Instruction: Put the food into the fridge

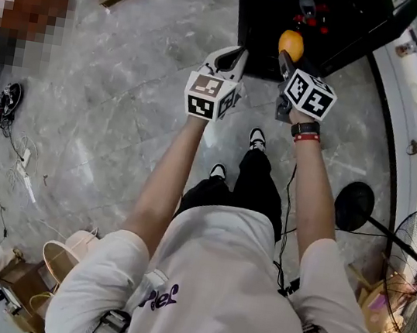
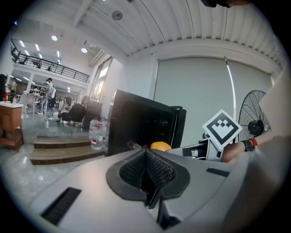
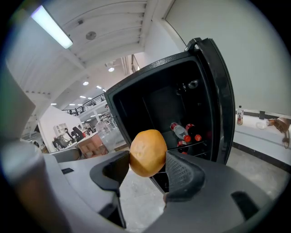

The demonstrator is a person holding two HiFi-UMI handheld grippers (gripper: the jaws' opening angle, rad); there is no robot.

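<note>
floor (image 1: 129,71): grey marble, fridge (image 1: 263,21) stands on it | fridge shelf (image 3: 205,144): bottles (image 3: 179,130) (red-capped) lying

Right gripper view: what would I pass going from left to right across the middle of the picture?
orange → red-capped bottles → black right side of the fridge → small bottle standing on the white ledge

Round orange (image 3: 148,152) with a dull, dimpled skin, pinched at its sides between the jaws of the right gripper (image 3: 146,160), in the air just in front of the fridge opening and not inside. Fridge (image 3: 152,102) is small, black and upright with its door swung wide open. Its dark interior holds red-capped bottles (image 3: 184,132) lying on a low shelf at the right.
</note>
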